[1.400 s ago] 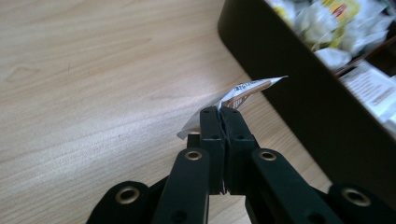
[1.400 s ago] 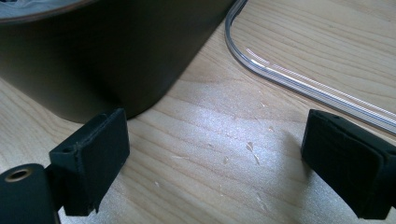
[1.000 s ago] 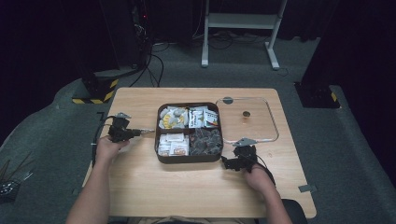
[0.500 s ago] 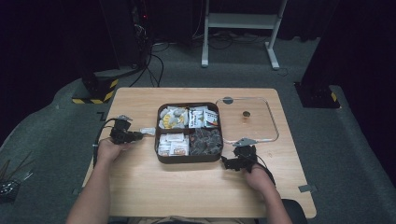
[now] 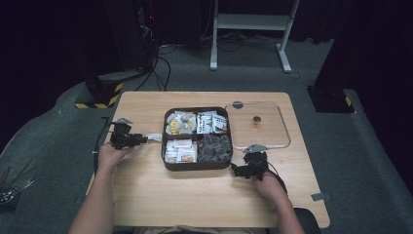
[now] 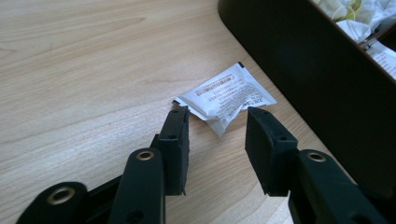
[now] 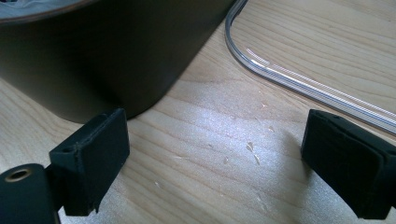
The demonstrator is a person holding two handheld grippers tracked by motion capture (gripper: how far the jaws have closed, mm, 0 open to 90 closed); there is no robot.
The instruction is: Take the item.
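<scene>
Left gripper (image 6: 217, 123) down low on the wooden table (image 5: 195, 195), jaws parted and just been opening up — small white sachet (image 6: 227, 97) lying flat on the wood right ahead of the tips, its near corner poking into the gap but neither pad pressing on it. Printed side up, a bit crumpled. From the high view, same sachet (image 5: 154, 137) sitting just off the left wall of the dark compartment tray (image 5: 196, 165), close beside it, not inside, with the left gripper (image 5: 141, 140) pointing at it from the left.

Tray split into four sections: pale yellowish-white wrapped stuff back left, white packets with dark print back right, more white sachets front left, dark wrapped pieces front right. Can't read any labels at this size.

Right gripper (image 7: 215, 140) parked at the tray's front right corner, jaws spread wide with nothing but bare wood between them — a few pale specks on the table there. Dark tray wall (image 7: 116, 51) looming just ahead of one jaw, clear lid (image 7: 299, 79) rim curving past the other. In the high view, the clear lid (image 5: 280, 126) lying flat on the table right of the tray, touching or almost touching it, with a small dark knob in the middle. Right gripper (image 5: 238, 170) just below that lid's front left corner.
</scene>
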